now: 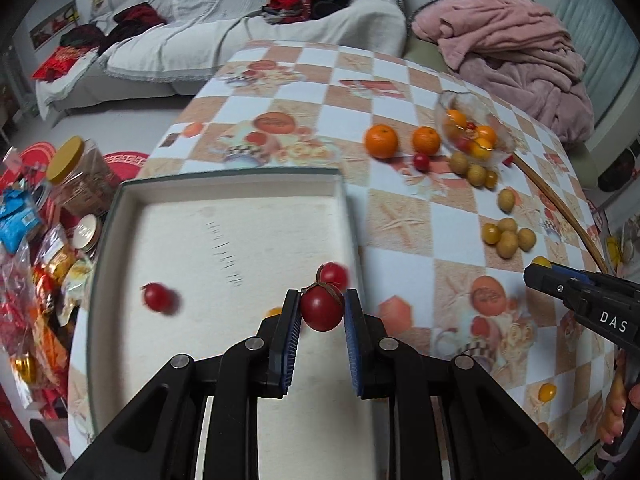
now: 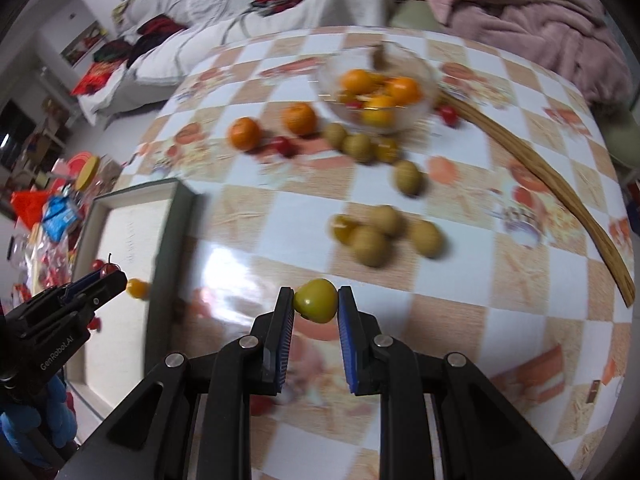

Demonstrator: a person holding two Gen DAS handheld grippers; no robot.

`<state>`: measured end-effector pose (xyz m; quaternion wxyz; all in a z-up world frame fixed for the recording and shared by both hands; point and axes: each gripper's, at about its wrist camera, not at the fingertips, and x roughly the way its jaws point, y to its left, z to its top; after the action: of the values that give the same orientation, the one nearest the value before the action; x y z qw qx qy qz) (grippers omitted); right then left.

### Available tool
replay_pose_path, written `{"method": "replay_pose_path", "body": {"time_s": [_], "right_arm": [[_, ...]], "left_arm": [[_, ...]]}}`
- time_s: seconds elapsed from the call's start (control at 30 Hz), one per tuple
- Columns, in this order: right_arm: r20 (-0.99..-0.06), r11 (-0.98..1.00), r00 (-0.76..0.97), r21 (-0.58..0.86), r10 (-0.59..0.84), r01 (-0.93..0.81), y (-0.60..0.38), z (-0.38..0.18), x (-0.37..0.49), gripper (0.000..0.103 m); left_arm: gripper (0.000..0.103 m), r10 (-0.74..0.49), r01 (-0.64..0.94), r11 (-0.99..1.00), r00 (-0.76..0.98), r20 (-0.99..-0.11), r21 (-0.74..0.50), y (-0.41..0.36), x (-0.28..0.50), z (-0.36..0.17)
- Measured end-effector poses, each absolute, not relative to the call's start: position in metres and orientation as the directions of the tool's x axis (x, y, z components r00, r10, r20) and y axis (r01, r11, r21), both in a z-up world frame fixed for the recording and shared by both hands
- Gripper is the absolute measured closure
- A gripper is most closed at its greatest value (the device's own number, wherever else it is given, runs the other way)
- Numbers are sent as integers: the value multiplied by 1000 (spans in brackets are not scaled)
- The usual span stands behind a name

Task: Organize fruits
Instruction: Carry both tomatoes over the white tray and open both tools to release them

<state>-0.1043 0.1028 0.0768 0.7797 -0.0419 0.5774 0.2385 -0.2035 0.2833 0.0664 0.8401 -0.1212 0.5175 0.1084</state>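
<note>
My left gripper [image 1: 321,300] is shut on a red cherry tomato [image 1: 322,312] and hangs over the right side of the white tray [image 1: 224,178]. Two more red tomatoes [image 1: 160,298] lie inside the tray, one [image 1: 333,274] just past the held one. My right gripper [image 2: 316,298] is shut on a yellow cherry tomato [image 2: 316,300] above the checked tablecloth, right of the tray [image 2: 182,216]. In the right wrist view the left gripper [image 2: 114,280] shows at the left edge with its red tomato. A glass bowl [image 2: 426,76] with oranges stands at the far side.
Two oranges [image 1: 381,141] lie left of the glass bowl [image 1: 472,100], with small brownish fruits [image 1: 508,238] and yellow tomatoes scattered on the cloth. A curved wooden strip [image 2: 560,200] runs along the right. Jars and snack bags [image 1: 76,176] crowd the floor to the left. A sofa stands behind.
</note>
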Motion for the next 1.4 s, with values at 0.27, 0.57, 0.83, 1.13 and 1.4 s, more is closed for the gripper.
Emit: {"method": "replay_pose_path", "body": {"time_s": [0.27, 0.57, 0.83, 1.13, 1.4], "right_arm": [[-908, 815, 168, 246, 383, -525, 175, 82, -120, 79], [-903, 766, 95, 296, 419, -571, 242, 73, -117, 79], [-915, 743, 76, 272, 397, -612, 283, 59, -111, 79], [-936, 749, 92, 211, 340, -629, 296, 42, -109, 79], [-949, 738, 89, 175, 304, -652, 307, 28, -112, 79]], "left_arm": [[80, 117, -390, 919, 405, -907, -56, 327, -236, 53], [80, 122, -406, 913, 377, -918, -46, 348, -242, 34], [80, 122, -401, 915, 370, -921, -40, 353, -239, 29], [80, 121, -411, 911, 350, -929, -36, 359, -240, 21], [80, 149, -401, 916, 342, -928, -1, 356, -240, 20]]}}
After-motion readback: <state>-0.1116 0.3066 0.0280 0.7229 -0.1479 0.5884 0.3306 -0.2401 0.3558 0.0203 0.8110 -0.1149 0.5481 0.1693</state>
